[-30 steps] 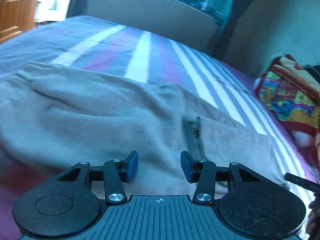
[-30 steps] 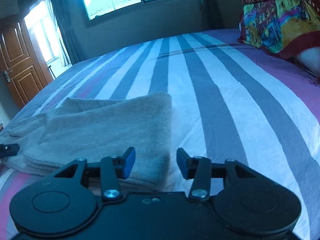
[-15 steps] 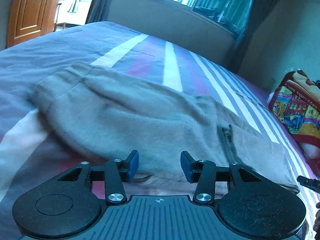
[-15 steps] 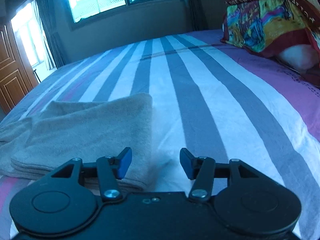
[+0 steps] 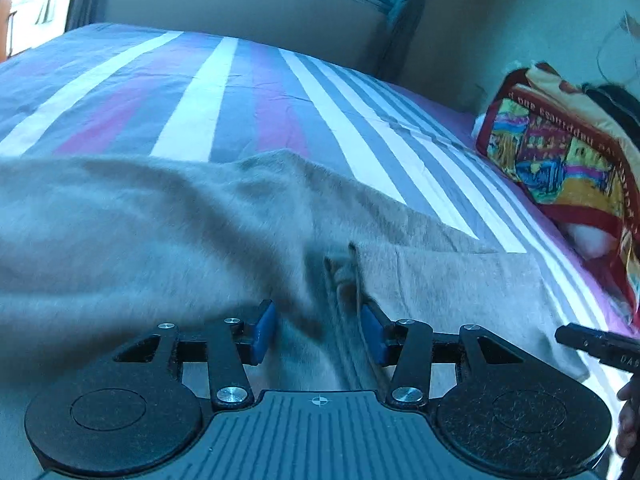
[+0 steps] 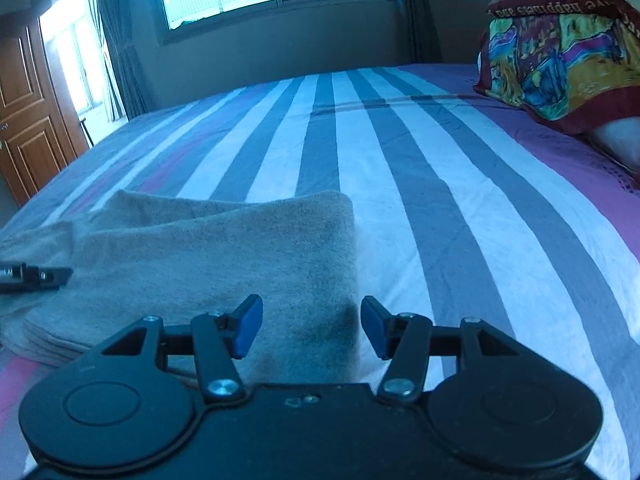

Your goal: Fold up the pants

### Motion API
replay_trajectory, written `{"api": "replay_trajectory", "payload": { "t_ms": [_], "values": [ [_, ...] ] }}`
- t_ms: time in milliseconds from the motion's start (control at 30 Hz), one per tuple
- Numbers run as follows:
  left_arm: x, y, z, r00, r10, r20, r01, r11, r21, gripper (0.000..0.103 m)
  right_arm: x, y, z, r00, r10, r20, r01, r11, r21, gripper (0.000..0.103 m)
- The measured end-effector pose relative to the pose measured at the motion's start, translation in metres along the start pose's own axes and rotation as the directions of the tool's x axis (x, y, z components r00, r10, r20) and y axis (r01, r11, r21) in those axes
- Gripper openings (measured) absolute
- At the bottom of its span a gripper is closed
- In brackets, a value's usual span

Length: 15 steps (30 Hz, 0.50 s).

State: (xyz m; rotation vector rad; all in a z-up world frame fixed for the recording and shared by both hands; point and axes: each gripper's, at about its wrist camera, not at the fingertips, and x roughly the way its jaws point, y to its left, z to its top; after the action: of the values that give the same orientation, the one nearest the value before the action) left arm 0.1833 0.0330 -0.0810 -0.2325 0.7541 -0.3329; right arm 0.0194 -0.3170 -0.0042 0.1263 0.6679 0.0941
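While the folded grey pants [image 6: 208, 256] lie on the striped bed [image 6: 440, 184], the left gripper [image 5: 318, 330] fingers stand released over the fabric; the right gripper [image 6: 312, 326] fingers are opening, nothing gripped.

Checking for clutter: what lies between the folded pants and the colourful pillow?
Only bare striped bedsheet between the pants and the pillow, in the right wrist view.

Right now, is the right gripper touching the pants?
Cannot tell. In the right wrist view the right gripper is open over the pants corner, but nothing shows whether its pads rest on the fabric.
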Motion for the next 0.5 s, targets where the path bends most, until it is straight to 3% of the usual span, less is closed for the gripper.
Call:
{"api": "replay_trajectory", "payload": {
  "t_ms": [200,333,467,500],
  "values": [
    [0.023,0.004,0.018,1.0,-0.013,0.017,0.013,1.0,-0.008,0.048,0.011,-0.001,0.002,1.0,0.007,-0.001,-0.007,1.0,0.011,0.056],
    [0.023,0.023,0.017,0.997,0.055,0.053,-0.049,0.991,-0.122,0.046,0.012,-0.004,0.002,1.0,0.003,0.002,-0.003,1.0,0.01,0.056],
    [0.004,0.037,0.011,0.995,0.072,0.069,-0.056,0.977,-0.204,0.043,0.008,-0.014,0.007,1.0,-0.007,0.024,0.006,0.999,0.035,0.056],
    [-0.005,0.036,0.01,0.995,0.045,0.094,-0.022,0.973,-0.228,0.043,0.007,-0.016,0.009,1.0,-0.006,0.031,0.005,0.999,0.035,0.056]
  ]
}}
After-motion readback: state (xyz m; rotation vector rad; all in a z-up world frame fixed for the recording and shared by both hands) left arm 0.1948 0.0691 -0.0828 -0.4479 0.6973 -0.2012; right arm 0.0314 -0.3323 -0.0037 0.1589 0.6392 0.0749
